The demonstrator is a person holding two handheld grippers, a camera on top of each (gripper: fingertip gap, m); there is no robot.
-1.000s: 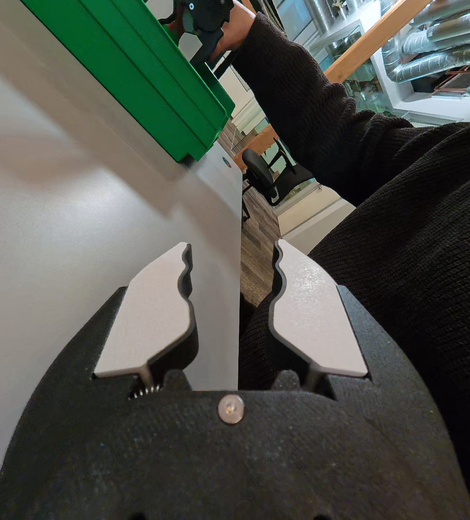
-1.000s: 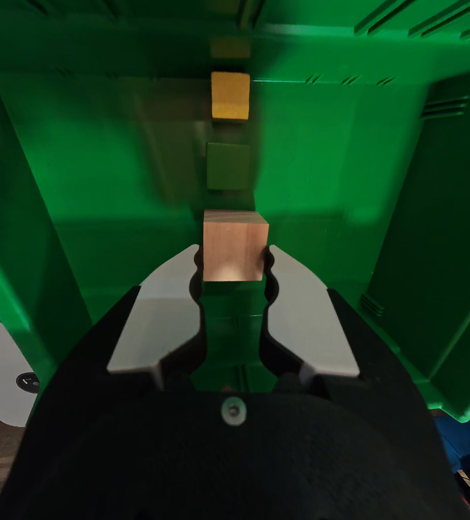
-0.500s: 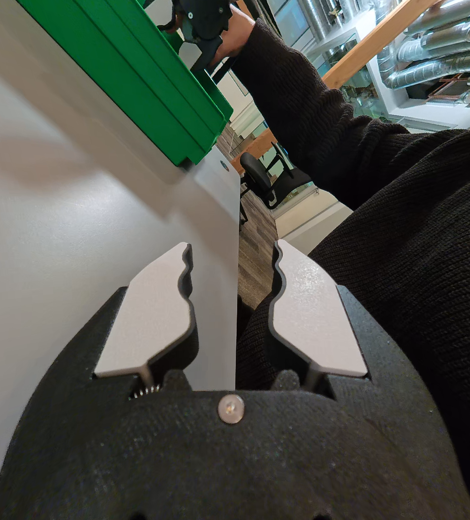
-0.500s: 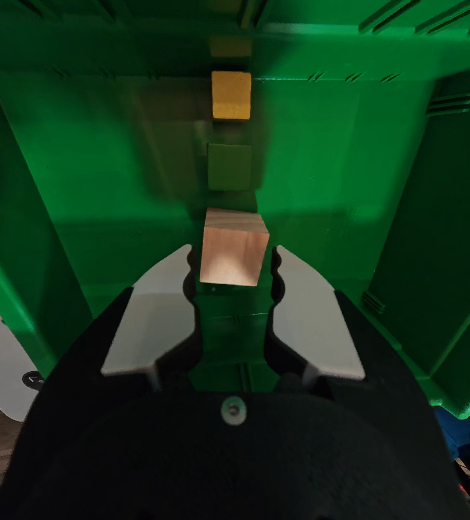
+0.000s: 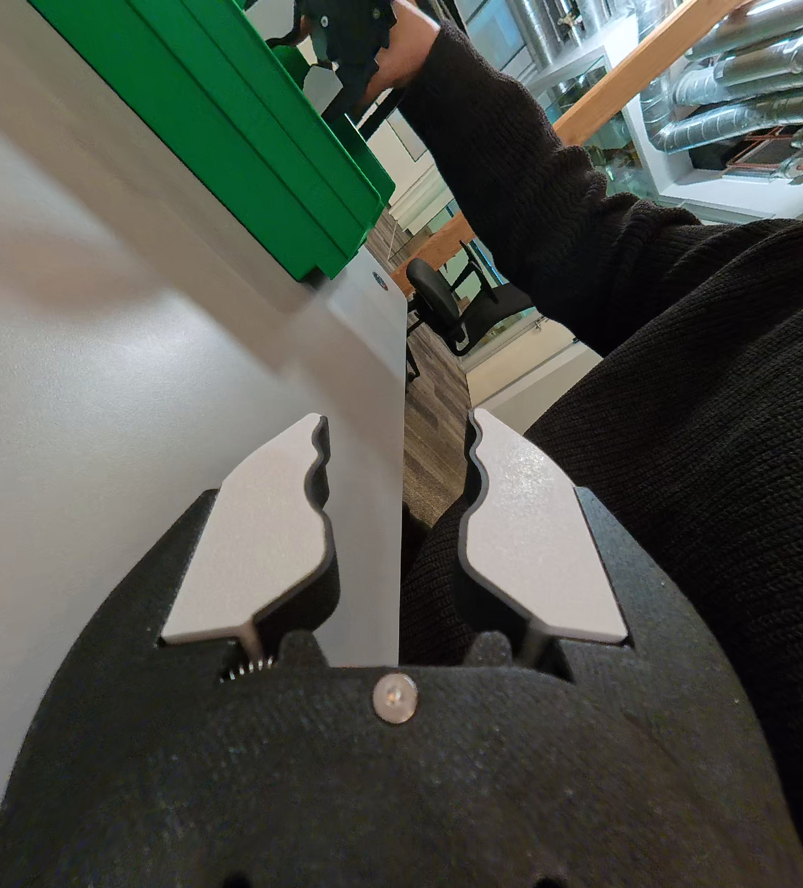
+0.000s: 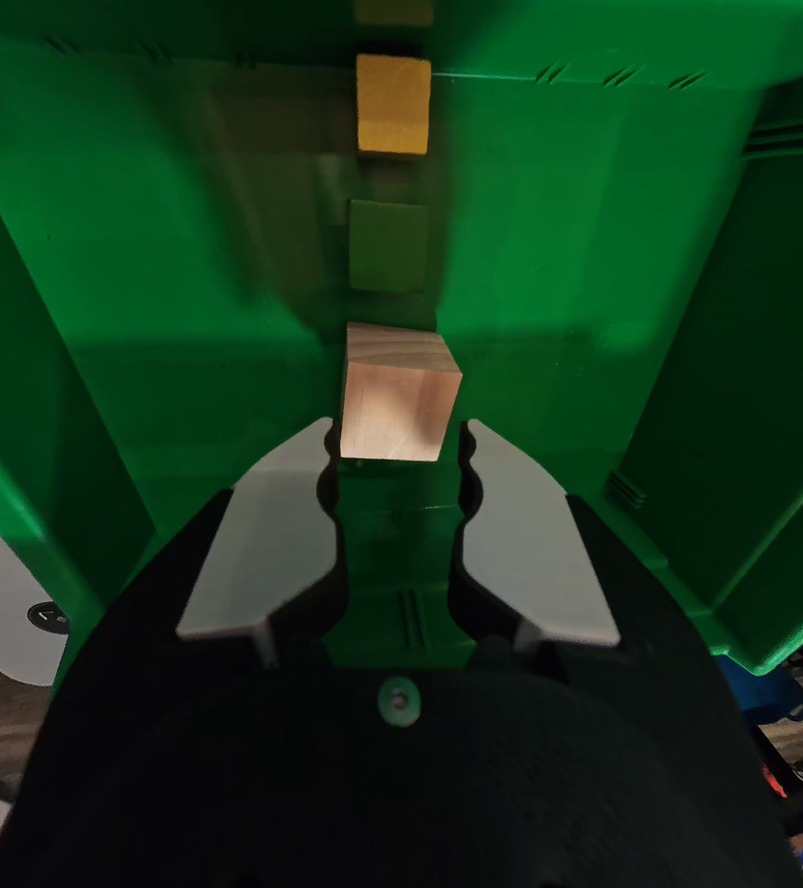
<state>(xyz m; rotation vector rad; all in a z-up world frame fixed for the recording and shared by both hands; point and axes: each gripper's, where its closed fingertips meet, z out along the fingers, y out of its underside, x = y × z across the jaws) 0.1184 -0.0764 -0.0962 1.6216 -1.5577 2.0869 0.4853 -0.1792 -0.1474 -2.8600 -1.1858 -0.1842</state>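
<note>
In the right wrist view, my right gripper [image 6: 395,425] is open inside a green bin [image 6: 149,269]. A plain wooden cube [image 6: 399,408] lies on the bin floor just past the fingertips, free of both fingers and slightly turned. Beyond it lie a green cube [image 6: 387,245] and a yellow cube [image 6: 392,103], in a line. In the left wrist view, my left gripper [image 5: 397,425] is open and empty, held sideways at the edge of the white table [image 5: 101,384]. The green bin [image 5: 255,144] and the other gripper [image 5: 346,38] in a hand show far off.
A person's black knit sleeve and torso [image 5: 678,432] fill the right of the left wrist view. An office chair [image 5: 443,302] stands on the floor beyond the table. The bin's side walls [image 6: 726,384] rise close on both sides of my right gripper.
My right gripper has opened and let go of the wooden cube, which now lies on the bin floor. The gripper has pulled back a little. The left gripper has hardly moved.
</note>
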